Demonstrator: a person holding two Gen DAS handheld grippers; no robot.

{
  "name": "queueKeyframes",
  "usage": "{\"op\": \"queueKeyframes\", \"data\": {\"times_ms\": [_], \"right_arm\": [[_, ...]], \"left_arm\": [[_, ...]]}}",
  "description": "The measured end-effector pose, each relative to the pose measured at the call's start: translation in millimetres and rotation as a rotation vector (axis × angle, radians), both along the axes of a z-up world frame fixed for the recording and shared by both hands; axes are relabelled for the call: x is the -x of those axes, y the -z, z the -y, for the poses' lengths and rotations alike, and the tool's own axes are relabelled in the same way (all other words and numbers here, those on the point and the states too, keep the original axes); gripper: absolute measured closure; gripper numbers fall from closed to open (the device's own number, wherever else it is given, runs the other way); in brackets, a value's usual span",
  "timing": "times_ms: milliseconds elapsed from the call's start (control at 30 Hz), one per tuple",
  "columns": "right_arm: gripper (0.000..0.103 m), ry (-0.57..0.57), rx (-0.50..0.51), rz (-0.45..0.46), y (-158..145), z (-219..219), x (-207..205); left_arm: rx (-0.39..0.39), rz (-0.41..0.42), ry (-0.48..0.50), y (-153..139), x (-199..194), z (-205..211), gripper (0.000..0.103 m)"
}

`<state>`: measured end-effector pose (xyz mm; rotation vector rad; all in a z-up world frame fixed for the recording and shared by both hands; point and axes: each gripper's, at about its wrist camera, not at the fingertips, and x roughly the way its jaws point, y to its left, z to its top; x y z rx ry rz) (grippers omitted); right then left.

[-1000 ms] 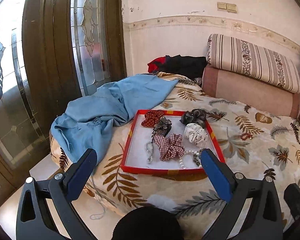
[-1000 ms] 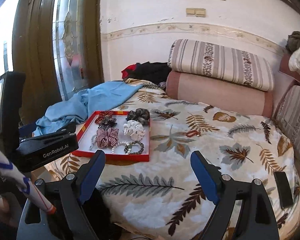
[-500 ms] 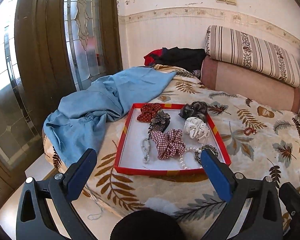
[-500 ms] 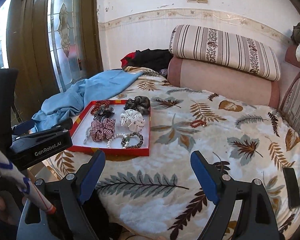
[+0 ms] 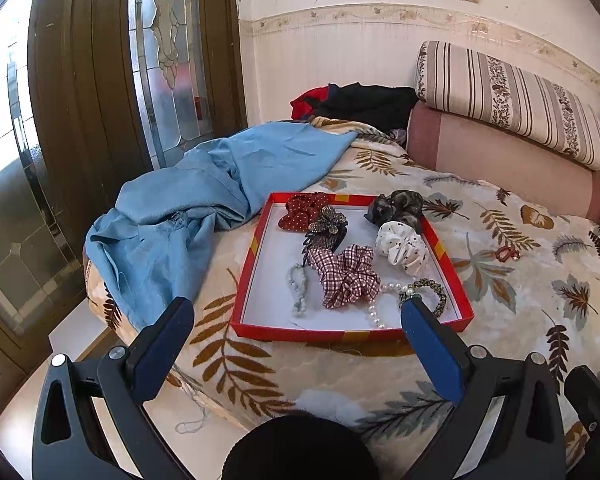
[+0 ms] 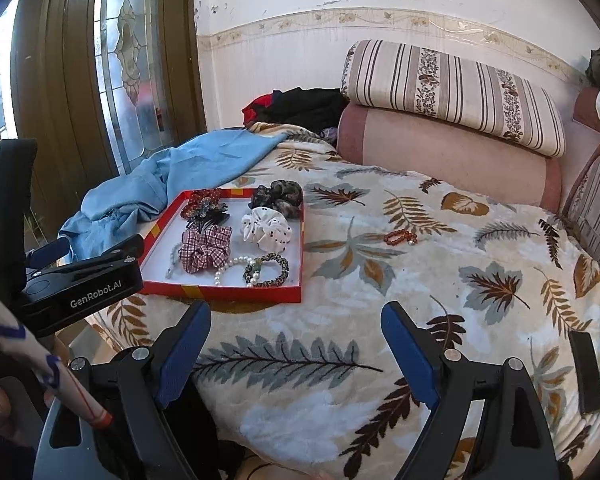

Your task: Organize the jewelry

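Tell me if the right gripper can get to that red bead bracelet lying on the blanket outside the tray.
Probably yes. The red bead bracelet lies alone on the blanket, right of the red tray, and the open right gripper has only bare blanket ahead of it.

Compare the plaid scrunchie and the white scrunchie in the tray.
The plaid scrunchie is red-and-white check; the white scrunchie is plain white with dark dots. The plaid one lies mid-tray beside the pearl strand; the white one sits against the right wall of the tray, next to the dark scrunchie. The plaid one looks somewhat bigger. Both are gathered fabric rings lying inside the tray, untouched by either gripper.
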<state>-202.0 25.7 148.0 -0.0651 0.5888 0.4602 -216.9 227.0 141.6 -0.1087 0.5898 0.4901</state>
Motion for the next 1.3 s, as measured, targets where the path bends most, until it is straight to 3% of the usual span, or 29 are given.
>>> {"op": "queueKeyframes", "data": {"times_ms": [1300], "right_arm": [[0.013, -0.005, 0.021, -0.007, 2.0, -2.8, 3.9]], "left_arm": [[-0.002, -0.011, -0.004, 4.8, 0.7, -3.1, 0.0]]}}
